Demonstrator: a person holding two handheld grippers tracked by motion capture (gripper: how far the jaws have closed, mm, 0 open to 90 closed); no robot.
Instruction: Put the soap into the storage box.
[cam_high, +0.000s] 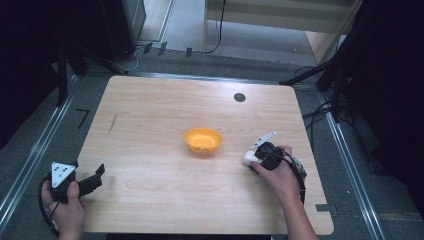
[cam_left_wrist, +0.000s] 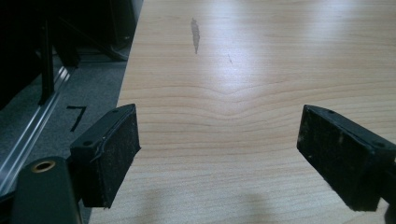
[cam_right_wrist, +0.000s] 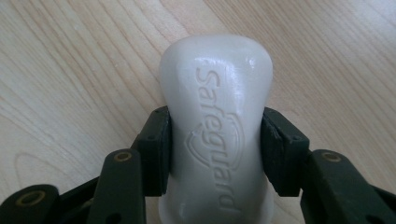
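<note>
Holding left tool (cam_high: 100, 175) at near-left edge of pale wooden tabletop (cam_high: 165, 105), we see its jaws spread wide, bare wood between them. Mid-tabletop: small orange plastic bowl (cam_high: 202, 140), well apart from both tools. Right side: our right tool (cam_right_wrist: 215, 154) pinching white moulded soap bar (cam_right_wrist: 217, 116) stamped "Safeguard", pads pressed on both flanks, bar lying on wood near bowl's right.

Each black hand-held gripper (cam_high: 100, 172) carries flat rubbery pads (cam_left_wrist: 109, 154) on arms with brass-ringed screw holes. A grey three-cornered plate dotted with dark marks tops the left one; black cable loops trail behind.
</note>
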